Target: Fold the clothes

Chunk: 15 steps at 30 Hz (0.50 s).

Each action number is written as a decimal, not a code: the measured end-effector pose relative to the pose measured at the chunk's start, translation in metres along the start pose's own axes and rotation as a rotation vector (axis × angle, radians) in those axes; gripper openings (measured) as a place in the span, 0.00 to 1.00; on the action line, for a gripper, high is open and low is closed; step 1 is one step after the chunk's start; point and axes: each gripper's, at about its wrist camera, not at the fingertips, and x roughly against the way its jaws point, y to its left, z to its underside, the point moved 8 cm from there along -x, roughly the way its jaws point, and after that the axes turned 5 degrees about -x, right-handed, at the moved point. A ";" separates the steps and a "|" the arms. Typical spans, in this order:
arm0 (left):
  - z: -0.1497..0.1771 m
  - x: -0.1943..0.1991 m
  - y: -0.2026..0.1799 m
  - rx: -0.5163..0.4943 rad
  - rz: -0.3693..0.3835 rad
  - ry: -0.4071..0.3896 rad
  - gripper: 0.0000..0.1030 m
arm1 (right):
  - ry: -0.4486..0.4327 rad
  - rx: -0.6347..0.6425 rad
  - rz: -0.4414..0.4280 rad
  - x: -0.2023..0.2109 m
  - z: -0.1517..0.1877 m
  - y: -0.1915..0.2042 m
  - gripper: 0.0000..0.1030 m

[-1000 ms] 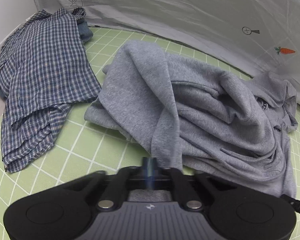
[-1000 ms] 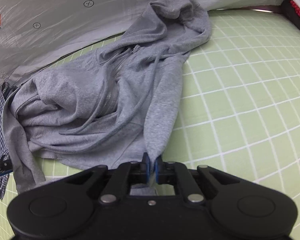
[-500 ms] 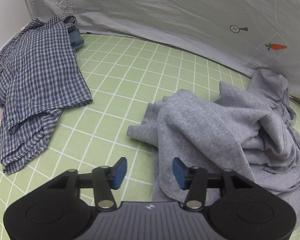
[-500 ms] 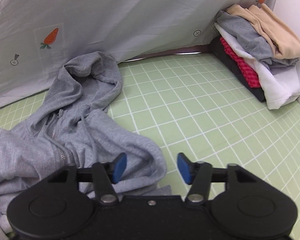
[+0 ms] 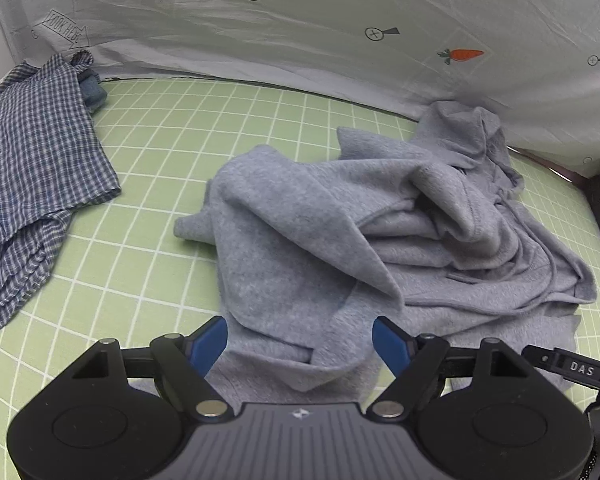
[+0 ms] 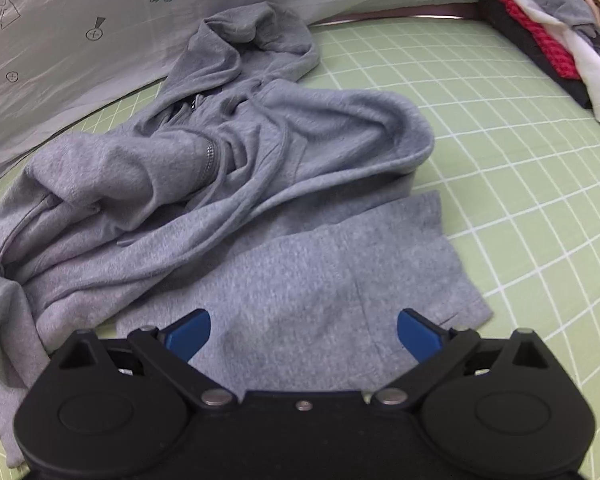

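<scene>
A grey zip hoodie (image 5: 340,232) lies crumpled on the green grid mat (image 5: 172,148), its hood toward the back curtain. My left gripper (image 5: 300,340) is open just above the hoodie's near edge, nothing between its blue pads. In the right wrist view the hoodie (image 6: 188,184) is bunched, with its hood (image 6: 256,40) at the back and a flat panel (image 6: 332,280) spread at the front. My right gripper (image 6: 304,332) is open over that flat panel, holding nothing.
A blue checked shirt (image 5: 32,176) lies heaped at the mat's left. A stack of folded clothes (image 6: 556,28) sits at the back right corner. A grey printed curtain (image 5: 300,20) closes off the back. Bare mat (image 6: 520,140) extends right of the hoodie.
A second ago both grippers were shut on hoodie fabric. They let go and opened wider; the hoodie dropped into a heap on the mat, and both grippers now hover over its near edge.
</scene>
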 end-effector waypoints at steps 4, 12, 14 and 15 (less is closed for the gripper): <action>0.004 -0.017 -0.018 -0.013 0.034 0.049 0.78 | 0.038 0.031 -0.031 -0.006 0.005 0.003 0.83; -0.009 -0.053 -0.012 -0.002 -0.005 0.126 0.19 | -0.028 0.014 0.042 -0.016 -0.040 -0.049 0.22; -0.018 -0.046 -0.002 -0.019 -0.053 0.104 0.11 | -0.047 -0.034 0.088 -0.022 -0.059 -0.072 0.22; -0.023 -0.042 0.003 -0.032 -0.084 0.093 0.11 | -0.051 -0.061 0.100 -0.026 -0.069 -0.082 0.22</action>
